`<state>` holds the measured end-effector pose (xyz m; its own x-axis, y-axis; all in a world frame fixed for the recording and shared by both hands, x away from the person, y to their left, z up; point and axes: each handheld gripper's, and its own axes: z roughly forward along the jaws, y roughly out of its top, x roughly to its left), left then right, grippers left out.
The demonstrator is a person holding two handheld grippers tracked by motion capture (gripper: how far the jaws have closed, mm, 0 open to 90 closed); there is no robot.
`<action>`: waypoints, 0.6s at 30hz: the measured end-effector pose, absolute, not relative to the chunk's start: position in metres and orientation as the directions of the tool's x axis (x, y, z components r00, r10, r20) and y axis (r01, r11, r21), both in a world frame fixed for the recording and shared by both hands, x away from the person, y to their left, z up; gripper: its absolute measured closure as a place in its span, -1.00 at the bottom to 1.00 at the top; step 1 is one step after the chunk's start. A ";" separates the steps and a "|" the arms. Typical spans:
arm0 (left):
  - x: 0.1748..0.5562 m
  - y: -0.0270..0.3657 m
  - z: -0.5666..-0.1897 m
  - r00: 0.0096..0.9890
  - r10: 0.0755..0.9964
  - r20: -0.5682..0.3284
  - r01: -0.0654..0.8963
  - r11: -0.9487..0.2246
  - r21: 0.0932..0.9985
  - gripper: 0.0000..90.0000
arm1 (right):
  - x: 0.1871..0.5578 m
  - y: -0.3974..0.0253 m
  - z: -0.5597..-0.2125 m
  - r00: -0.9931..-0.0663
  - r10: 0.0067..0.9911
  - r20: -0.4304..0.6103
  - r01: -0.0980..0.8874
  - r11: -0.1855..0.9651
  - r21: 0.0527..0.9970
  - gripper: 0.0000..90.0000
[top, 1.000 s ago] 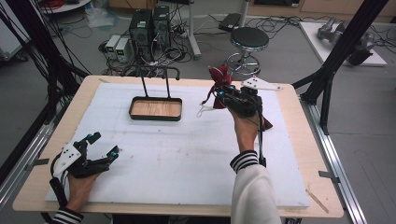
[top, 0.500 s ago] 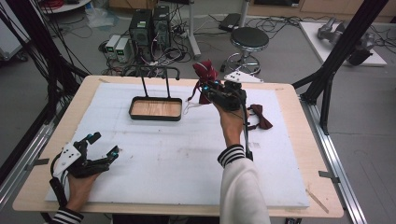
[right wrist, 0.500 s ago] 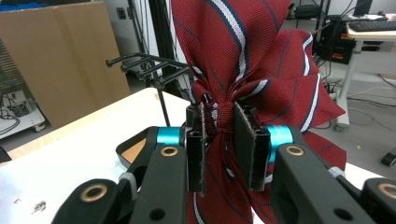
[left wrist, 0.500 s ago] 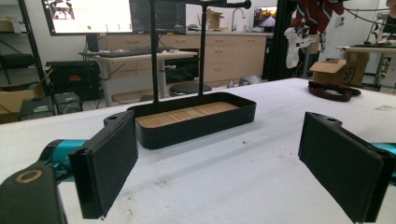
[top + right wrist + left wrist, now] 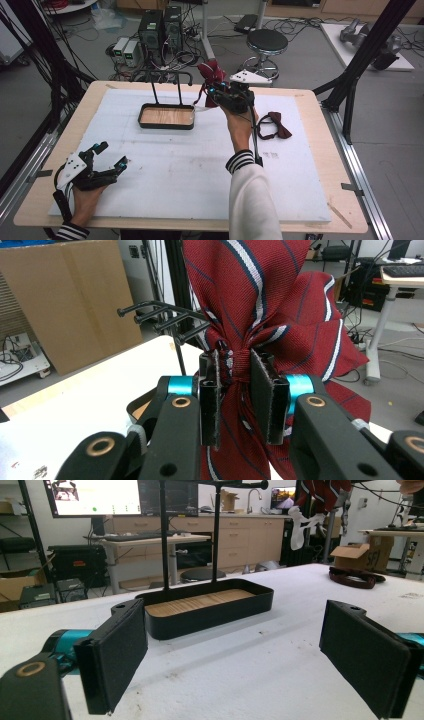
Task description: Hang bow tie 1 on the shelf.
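A red bow tie with white and navy stripes hangs above the table, and my right gripper is shut on its knot. It is just right of the black stand's hooks, which reach out as thin prongs in the right gripper view. The stand rises from a black tray with a wooden floor. A second, dark red bow tie lies flat on the white mat to the right. My left gripper rests at the front left, open with nothing between its pads.
A white mat covers the wooden table. Black frame posts stand at the table's right and left sides. Behind the far edge are a stool and computer cases on the floor.
My right gripper has carried the striped bow tie leftward and slightly away from me, toward the stand's hooks. The dark bow tie on the mat is now uncovered. The left gripper has stayed put.
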<state>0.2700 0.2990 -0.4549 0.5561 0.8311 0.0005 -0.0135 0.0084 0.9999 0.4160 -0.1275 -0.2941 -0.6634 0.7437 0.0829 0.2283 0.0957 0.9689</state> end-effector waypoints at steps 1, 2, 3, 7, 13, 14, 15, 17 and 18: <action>0.270 0.299 -0.455 0.556 0.831 0.000 -0.014 0.009 1.000 -0.73 | 0.417 -0.126 -0.294 -0.664 0.743 0.085 0.231 0.095 0.968 0.68; 0.270 0.299 -0.455 0.556 0.831 0.000 -0.013 0.008 1.000 -0.72 | 0.418 -0.125 -0.293 -0.663 0.743 0.086 0.231 0.094 0.968 0.68; 0.270 0.299 -0.455 0.556 0.831 0.001 -0.014 0.008 1.000 -0.73 | 0.419 -0.124 -0.293 -0.664 0.743 0.087 0.234 0.096 0.967 0.68; 0.270 0.299 -0.455 0.557 0.831 0.001 -0.013 0.008 1.000 -0.73 | 0.423 -0.119 -0.292 -0.665 0.742 0.087 0.234 0.097 0.967 0.68; 0.270 0.299 -0.455 0.557 0.831 -0.001 -0.014 0.010 1.000 -0.73 | 0.429 -0.109 -0.290 -0.672 0.735 0.087 0.232 0.098 0.968 0.68; 0.270 0.299 -0.455 0.557 0.831 0.000 -0.015 0.010 1.000 -0.73 | 0.430 -0.107 -0.290 -0.673 0.735 0.084 0.230 0.099 0.968 0.68; 0.270 0.299 -0.455 0.556 0.831 -0.001 -0.016 0.012 1.000 -0.73 | 0.431 -0.105 -0.289 -0.672 0.736 0.083 0.227 0.098 0.969 0.68; 0.270 0.299 -0.455 0.557 0.831 0.001 -0.016 0.010 1.000 -0.72 | 0.433 -0.102 -0.289 -0.673 0.735 0.086 0.229 0.097 0.969 0.68; 0.270 0.299 -0.455 0.557 0.831 0.000 -0.016 0.010 1.000 -0.73 | 0.434 -0.101 -0.289 -0.675 0.733 0.086 0.228 0.097 0.969 0.68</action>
<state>0.2701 0.2989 -0.4550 0.5567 0.8307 0.0003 -0.0157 0.0102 0.9998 0.4342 -0.1006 -0.2893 -0.6746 0.7332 0.0857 0.2283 0.0968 0.9688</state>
